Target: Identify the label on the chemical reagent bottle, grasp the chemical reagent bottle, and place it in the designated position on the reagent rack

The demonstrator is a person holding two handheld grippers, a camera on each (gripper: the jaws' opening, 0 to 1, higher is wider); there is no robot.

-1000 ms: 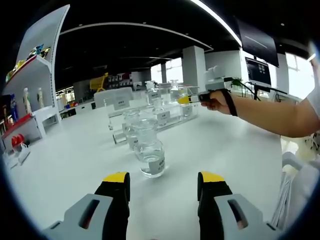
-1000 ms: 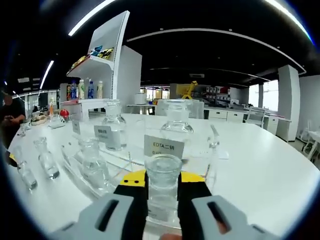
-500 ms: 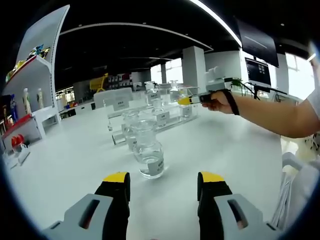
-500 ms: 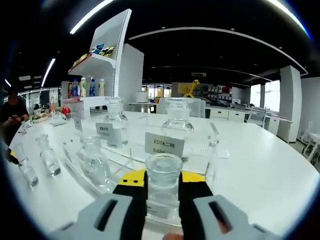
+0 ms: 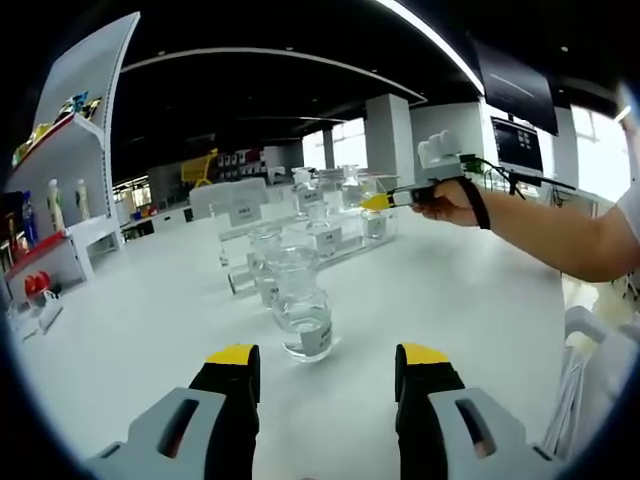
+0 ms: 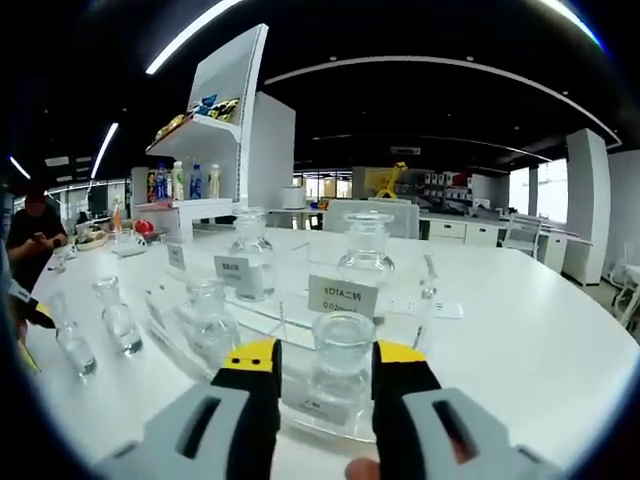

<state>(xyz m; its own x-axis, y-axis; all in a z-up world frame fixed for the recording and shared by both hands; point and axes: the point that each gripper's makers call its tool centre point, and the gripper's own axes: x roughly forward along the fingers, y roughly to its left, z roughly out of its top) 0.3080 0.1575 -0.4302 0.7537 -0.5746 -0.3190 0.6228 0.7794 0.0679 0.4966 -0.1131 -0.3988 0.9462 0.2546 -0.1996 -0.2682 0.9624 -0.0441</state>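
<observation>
White tabletop (image 5: 470,290) carries everything. Your left gripper (image 5: 325,375) hangs open short of a reagent bottle (image 5: 303,312). Your right gripper (image 6: 325,385), jaws parted, straddles another bottle (image 6: 340,372) standing on the clear reagent rack (image 6: 290,322), neck upward. Withdraw straight: a sideways pull could topple it.

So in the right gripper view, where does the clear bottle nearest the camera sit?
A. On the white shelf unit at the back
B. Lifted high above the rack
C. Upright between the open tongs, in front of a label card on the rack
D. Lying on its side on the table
C: the clear bottle stands upright between the right gripper tongs, with gaps on both sides, just before the label card on the clear rack.
</observation>
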